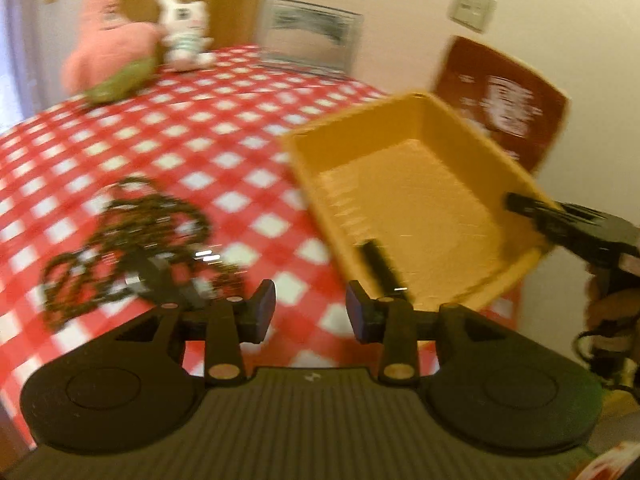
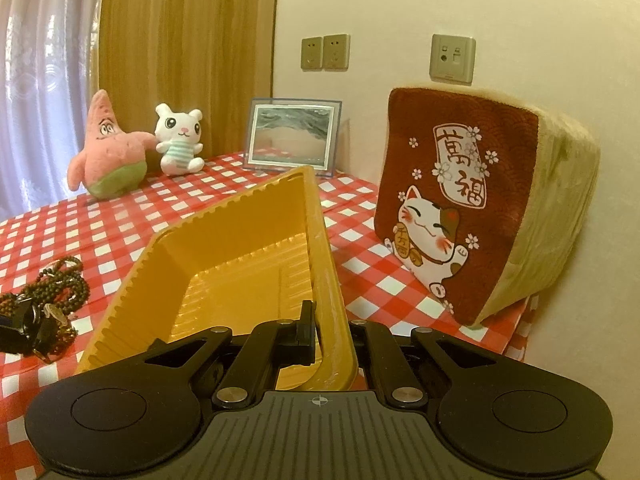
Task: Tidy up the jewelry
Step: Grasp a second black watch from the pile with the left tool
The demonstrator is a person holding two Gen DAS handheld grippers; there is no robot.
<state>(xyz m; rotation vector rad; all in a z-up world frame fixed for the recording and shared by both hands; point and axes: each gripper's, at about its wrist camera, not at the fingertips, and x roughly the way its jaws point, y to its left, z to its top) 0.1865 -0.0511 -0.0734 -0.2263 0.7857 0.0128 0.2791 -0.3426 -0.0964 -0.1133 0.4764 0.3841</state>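
The beaded jewelry (image 1: 120, 248) is seen heaped on the checked table (image 1: 240, 128), beside the yellow tray (image 1: 404, 200), which is empty and tilted. The tray's rim is clamped by the right tool (image 2: 320, 332). The left tool (image 1: 310, 312) is held apart, empty. Nothing appears sorted yet; everything is left.

The tray (image 2: 224, 248), pinched in the right tongs (image 2: 320, 332), looks like thin glossy yellow plastic, ribbed along floor and rim. Left of it lie dark matt beads (image 2: 60, 284) on a smooth checked cloth (image 2: 360, 280). Beyond sit fuzzy plush toys (image 2: 108, 152); right, a nappy cushion (image 2: 480, 212).
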